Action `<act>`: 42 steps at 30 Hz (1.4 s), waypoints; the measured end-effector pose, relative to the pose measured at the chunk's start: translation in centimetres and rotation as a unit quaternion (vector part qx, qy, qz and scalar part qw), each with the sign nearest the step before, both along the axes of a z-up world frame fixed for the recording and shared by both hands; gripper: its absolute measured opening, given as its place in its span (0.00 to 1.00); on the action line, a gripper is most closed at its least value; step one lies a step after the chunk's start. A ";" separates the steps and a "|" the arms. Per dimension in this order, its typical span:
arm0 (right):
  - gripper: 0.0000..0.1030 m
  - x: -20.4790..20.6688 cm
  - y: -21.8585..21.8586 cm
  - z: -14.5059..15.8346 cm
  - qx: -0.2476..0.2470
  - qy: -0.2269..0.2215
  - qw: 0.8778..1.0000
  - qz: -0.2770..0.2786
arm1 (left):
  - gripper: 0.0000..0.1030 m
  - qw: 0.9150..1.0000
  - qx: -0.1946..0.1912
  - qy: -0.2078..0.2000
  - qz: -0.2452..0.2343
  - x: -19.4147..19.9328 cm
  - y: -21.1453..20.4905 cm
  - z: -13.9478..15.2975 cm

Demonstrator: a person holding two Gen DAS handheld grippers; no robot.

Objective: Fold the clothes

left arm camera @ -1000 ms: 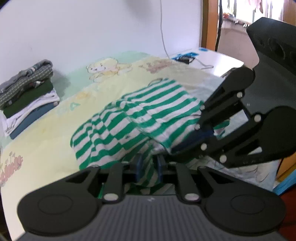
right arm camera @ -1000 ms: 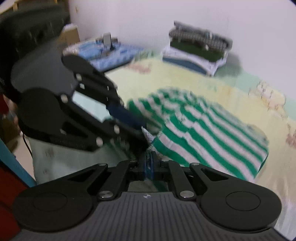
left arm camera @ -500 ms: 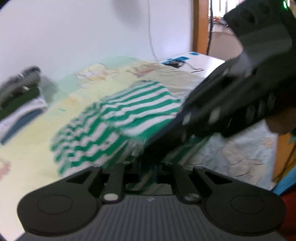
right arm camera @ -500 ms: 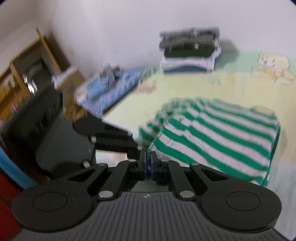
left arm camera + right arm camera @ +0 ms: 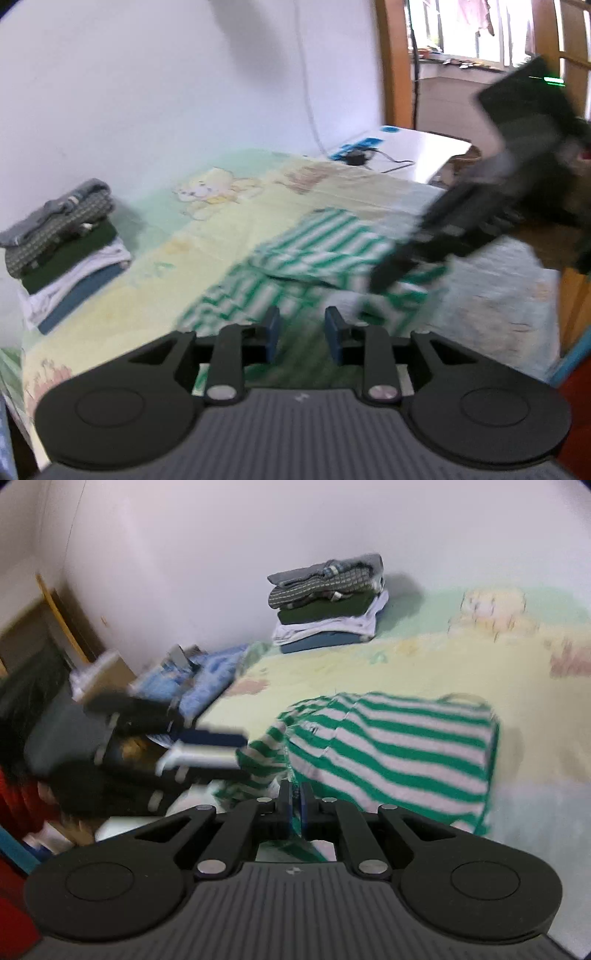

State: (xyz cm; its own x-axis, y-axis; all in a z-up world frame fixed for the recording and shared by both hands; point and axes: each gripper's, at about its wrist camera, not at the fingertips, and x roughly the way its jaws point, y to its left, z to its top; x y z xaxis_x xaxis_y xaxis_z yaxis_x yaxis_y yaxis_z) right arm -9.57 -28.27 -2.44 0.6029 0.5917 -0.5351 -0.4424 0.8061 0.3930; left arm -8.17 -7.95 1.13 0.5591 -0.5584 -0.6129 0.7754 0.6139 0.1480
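A green and white striped shirt (image 5: 317, 258) lies partly folded on the pale yellow bed sheet (image 5: 147, 273); it also shows in the right wrist view (image 5: 388, 749). My left gripper (image 5: 301, 332) is open and empty just above the shirt's near edge. My right gripper (image 5: 294, 801) is shut on the shirt's near edge. The right gripper shows blurred at the right of the left wrist view (image 5: 461, 229). The left gripper shows blurred at the left of the right wrist view (image 5: 166, 746).
A stack of folded clothes (image 5: 59, 243) stands by the wall, also in the right wrist view (image 5: 328, 602). A white side table (image 5: 406, 151) with a cable is beyond the bed. A blue cluttered surface (image 5: 192, 679) lies left of the bed.
My left gripper has opened and let go of the shirt. The right gripper keeps its hold and has swung, dragging the shirt's edge. Both views are blurred by motion.
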 end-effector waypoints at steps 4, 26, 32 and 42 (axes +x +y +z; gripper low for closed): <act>0.05 -0.3 0.3 0.2 -0.037 -0.009 0.999 0.002 | 0.22 0.998 -0.033 0.047 0.006 4.5 -1.2 -1.3; 0.22 2.8 3.2 1.6 -0.090 -0.065 0.994 -0.024 | 0.19 0.987 -0.084 0.132 -0.026 2.6 -2.5 -3.6; 0.15 4.9 6.5 -0.5 -0.195 -0.043 0.979 -0.030 | 0.23 0.990 -0.068 0.122 -0.018 0.9 -2.0 -4.1; 0.01 2.7 7.9 1.3 -0.208 -0.111 0.972 -0.009 | 0.30 0.991 -0.057 0.120 -0.019 1.0 -2.7 -5.1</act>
